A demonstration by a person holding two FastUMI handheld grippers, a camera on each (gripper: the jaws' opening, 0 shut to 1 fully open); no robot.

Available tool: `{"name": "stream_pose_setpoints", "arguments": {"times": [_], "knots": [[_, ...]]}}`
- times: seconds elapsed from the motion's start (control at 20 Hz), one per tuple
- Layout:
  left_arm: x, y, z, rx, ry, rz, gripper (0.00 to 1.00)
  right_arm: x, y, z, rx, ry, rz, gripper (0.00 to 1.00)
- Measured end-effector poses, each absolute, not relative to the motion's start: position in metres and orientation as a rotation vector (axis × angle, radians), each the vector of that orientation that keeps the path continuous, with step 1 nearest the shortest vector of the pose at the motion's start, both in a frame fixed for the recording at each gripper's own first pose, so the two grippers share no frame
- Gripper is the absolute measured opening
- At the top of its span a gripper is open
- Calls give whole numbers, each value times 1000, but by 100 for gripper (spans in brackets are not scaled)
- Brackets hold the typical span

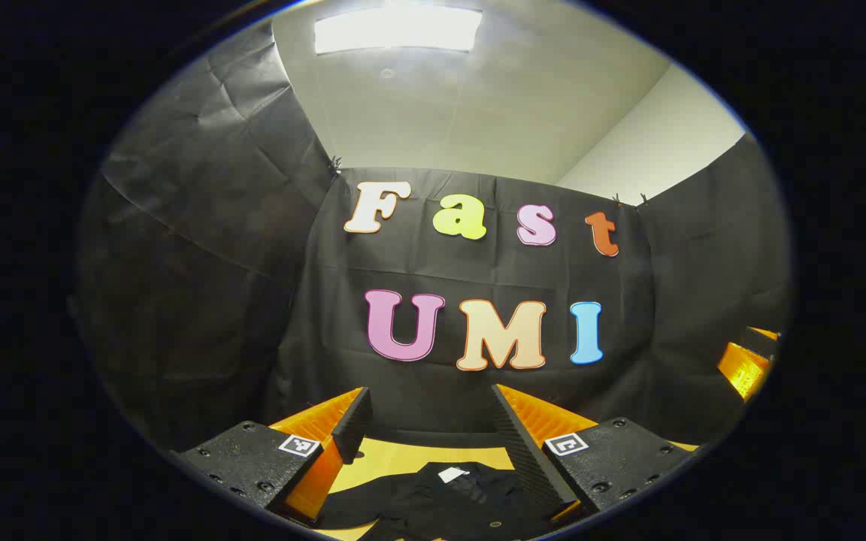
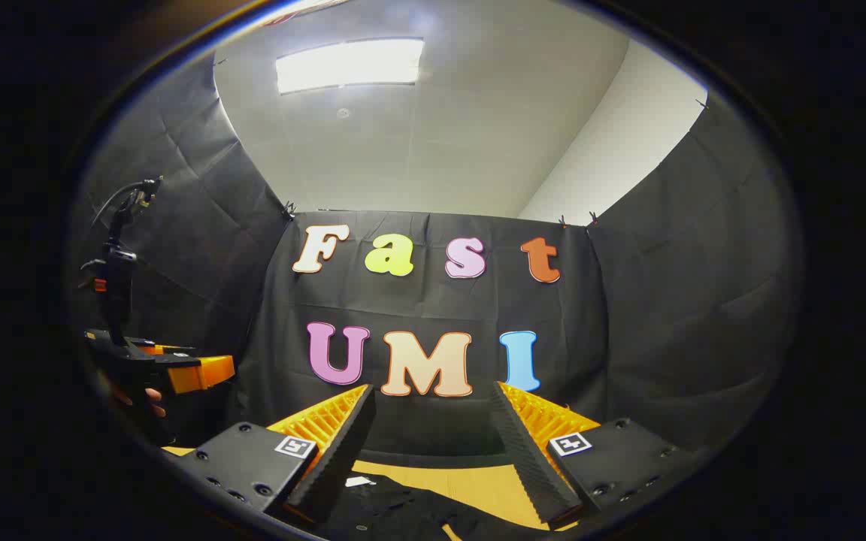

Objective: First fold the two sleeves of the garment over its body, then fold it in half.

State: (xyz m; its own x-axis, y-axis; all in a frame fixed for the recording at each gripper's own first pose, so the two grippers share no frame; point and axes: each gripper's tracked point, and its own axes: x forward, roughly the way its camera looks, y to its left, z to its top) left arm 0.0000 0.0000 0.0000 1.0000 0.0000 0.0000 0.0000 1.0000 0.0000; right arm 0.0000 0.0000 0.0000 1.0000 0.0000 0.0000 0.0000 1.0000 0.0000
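In the left gripper view, the left gripper (image 1: 431,432) is hanging above the table with its two fingers (image 1: 350,424) spread wide apart, released, with nothing between them. Just below and past the fingertips, the dark garment (image 1: 448,500) is lying flat on the yellowish table (image 1: 395,454). Its collar end, with a small white tag (image 1: 452,474) showing, is pointing away from the gripper, and it is sitting in the gap between the two fingers as seen from this camera, without touching either one. Farther off, at the right edge, part of the right gripper (image 1: 745,364) is showing, well apart from the left one.

In the right gripper view, the right gripper (image 2: 433,436) is likewise being held above the table (image 2: 470,481), fingers (image 2: 343,443) parted and released, nothing between them. The garment (image 2: 403,511) is lying below the fingertips, mostly under the left-hand finger and the gap, with the white tag (image 2: 358,481) just beside that finger's inner edge. Bare tabletop is showing beyond the cloth. Off to the left and farther away, the left gripper (image 2: 192,370) is hovering, gripped by a hand (image 2: 149,398) whose fingertips are peeking out beneath it. Behind everything, the black cloth wall (image 2: 666,300) is closing off the booth, with a ceiling light (image 2: 350,64) glowing overhead.
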Motion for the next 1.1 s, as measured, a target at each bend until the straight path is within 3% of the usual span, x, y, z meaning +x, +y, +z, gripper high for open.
{"name": "stream_pose_setpoints", "arguments": {"times": [0.75,1.1], "knots": [[-5,43,-2,52,-7,16,92,10,32,-11,-7,26,6,96],[-3,66,-14,55,17,-24,92,21,43,-19,-36,41,-51,96]]}}
